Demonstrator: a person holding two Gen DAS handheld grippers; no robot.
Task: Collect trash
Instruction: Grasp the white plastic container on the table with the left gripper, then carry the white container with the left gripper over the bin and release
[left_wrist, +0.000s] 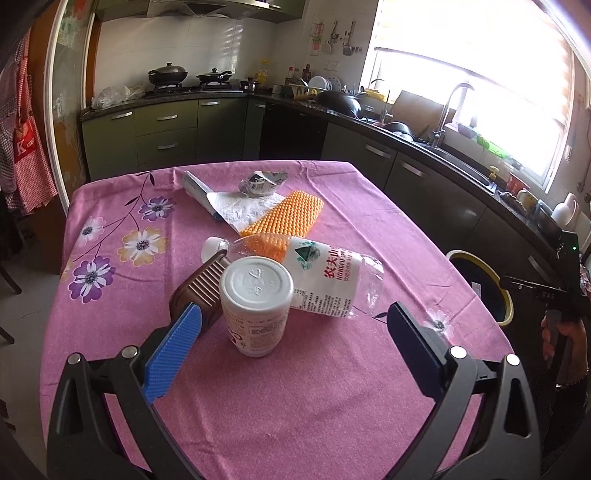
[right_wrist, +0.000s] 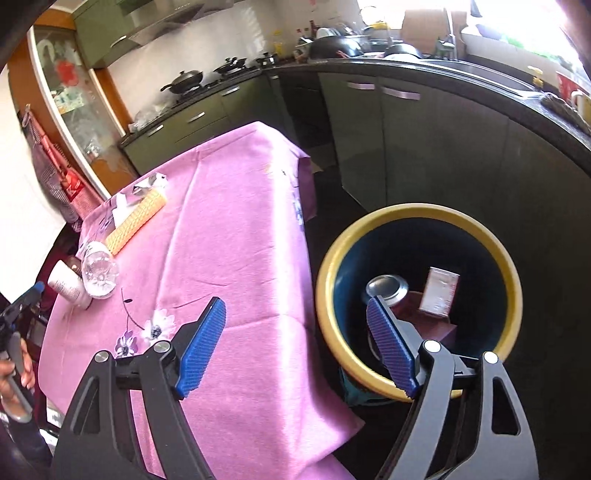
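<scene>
My left gripper is open, its blue pads on either side of a white paper cup that stands upside down on the pink tablecloth. Behind the cup lie a clear plastic bottle and a brown ribbed block. Farther back lie an orange bumpy mat, a white tissue and a crumpled wrapper. My right gripper is open and empty beside the table edge, over the yellow-rimmed bin, which holds a metal can and a small carton.
The bin also shows in the left wrist view to the right of the table. Green kitchen cabinets and a dark counter with a sink run behind. A red apron hangs at the left.
</scene>
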